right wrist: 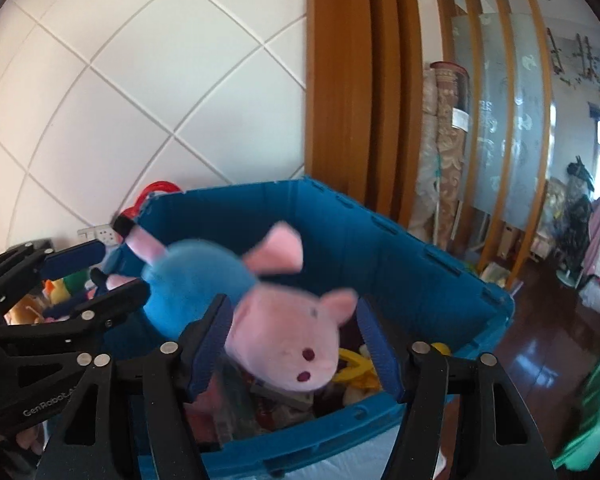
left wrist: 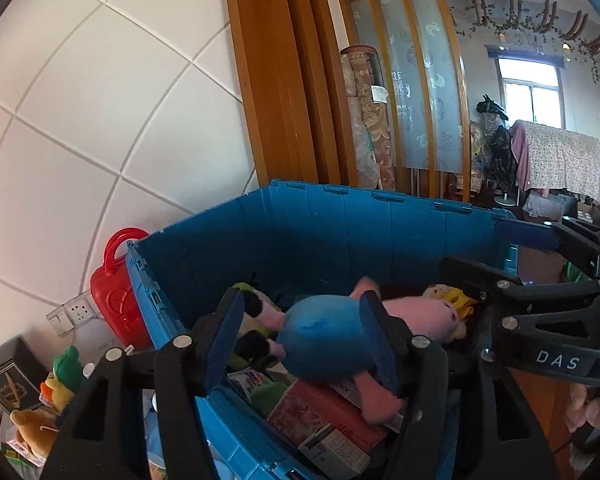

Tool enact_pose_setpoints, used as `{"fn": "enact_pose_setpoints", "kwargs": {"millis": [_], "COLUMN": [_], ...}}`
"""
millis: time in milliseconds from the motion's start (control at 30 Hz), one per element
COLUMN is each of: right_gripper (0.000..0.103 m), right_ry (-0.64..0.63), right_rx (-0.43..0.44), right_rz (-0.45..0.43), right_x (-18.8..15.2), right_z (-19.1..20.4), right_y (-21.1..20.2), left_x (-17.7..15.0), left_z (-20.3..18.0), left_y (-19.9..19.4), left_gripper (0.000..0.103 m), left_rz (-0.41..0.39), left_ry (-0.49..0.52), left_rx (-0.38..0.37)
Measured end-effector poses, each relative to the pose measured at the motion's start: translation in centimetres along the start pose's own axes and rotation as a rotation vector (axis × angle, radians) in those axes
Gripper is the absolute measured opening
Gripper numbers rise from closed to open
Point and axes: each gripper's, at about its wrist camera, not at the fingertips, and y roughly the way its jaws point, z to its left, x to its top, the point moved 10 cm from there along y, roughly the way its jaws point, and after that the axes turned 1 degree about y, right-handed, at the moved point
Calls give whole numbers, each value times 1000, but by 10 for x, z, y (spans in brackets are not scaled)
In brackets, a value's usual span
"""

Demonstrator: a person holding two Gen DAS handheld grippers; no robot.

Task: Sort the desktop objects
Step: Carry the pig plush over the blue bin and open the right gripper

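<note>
Over the blue bin [left wrist: 380,232], a pink pig toy w/ a blue body [left wrist: 324,340] sits between both tools. Left tool [left wrist: 300,340] is about half open, w/ the blue body between its pads; the right pad looks like it touches the toy, the left pad has a gap. Right tool [right wrist: 292,344] is open a bit wider, w/ the pig's head [right wrist: 288,344] between its pads; the head looks blurry and I can't see the pads press it. So I think the pig is being let go, not held tight.

Pig's long way runs from the left tool to the right tool: body at the left one, head at the right one, legs [right wrist: 140,240] poking out past the left tool. Bin is right under it, already full of other soft toys [left wrist: 444,312] & boxes [left wrist: 324,412]. Next move is prob. just open more & let it drop straight down. Both tools are equally near. More toys [left wrist: 60,376] sit outside the bin by a red case [left wrist: 116,292].
</note>
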Motion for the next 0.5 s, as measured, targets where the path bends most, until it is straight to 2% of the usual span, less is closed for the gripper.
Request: {"fn": "enact_pose_setpoints", "kwargs": {"millis": [133, 233, 267, 500], "right_gripper": [90, 96, 103, 103], "right_ry": [-14, -37, -48, -98], "right_rx": [-4, 17, 20, 100], "right_rz": [-16, -26, -31, -50], "right_x": [4, 11, 12, 15], "right_z": [5, 20, 26, 94], "right_y": [-3, -1, -2, -8], "left_x": [-4, -12, -17, -52], "left_z": [14, 31, 35, 96], "left_y": [-11, -27, -32, -74], "left_gripper": [75, 76, 76, 77], "left_rz": [-1, -2, 2, 27], "left_ry": [-37, -72, -80, -150], "left_rx": [42, 75, 90, 215]}}
